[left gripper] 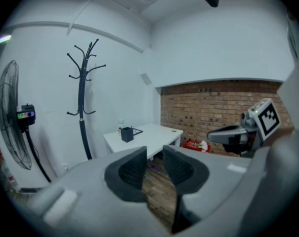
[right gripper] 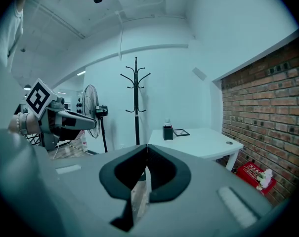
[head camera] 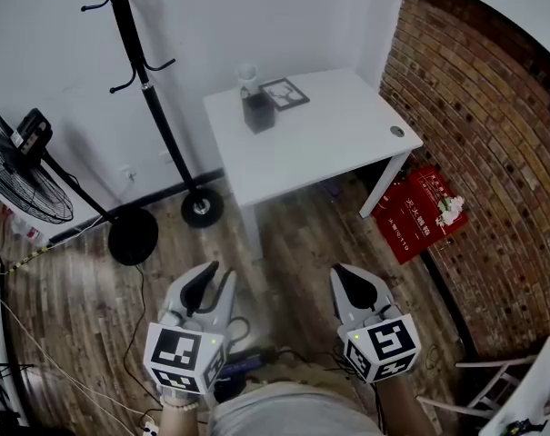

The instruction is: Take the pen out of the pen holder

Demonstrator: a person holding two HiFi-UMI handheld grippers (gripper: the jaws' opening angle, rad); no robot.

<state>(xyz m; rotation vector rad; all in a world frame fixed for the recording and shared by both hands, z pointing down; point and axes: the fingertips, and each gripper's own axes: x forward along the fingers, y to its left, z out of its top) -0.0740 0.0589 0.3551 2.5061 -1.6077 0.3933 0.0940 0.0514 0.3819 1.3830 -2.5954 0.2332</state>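
The pen holder is a dark little box. It stands straight up with its open top facing up, near the back left corner of the white desk. The pen inside is too small to see, so I cannot tell which way it points. A picture frame is just beside the holder on the desk. A small white thing stands just behind the holder. A red bag leans by the desk's right leg. It has white writing on it, too small to read. A black coat stand is left of the desk, and a big fan is farther left.

Both claws are well apart from the desk, over the wooden floor. The left claw has a narrow gap between its jaws, with nothing in it. The right claw is closed with its jaws touching, and it holds nothing.
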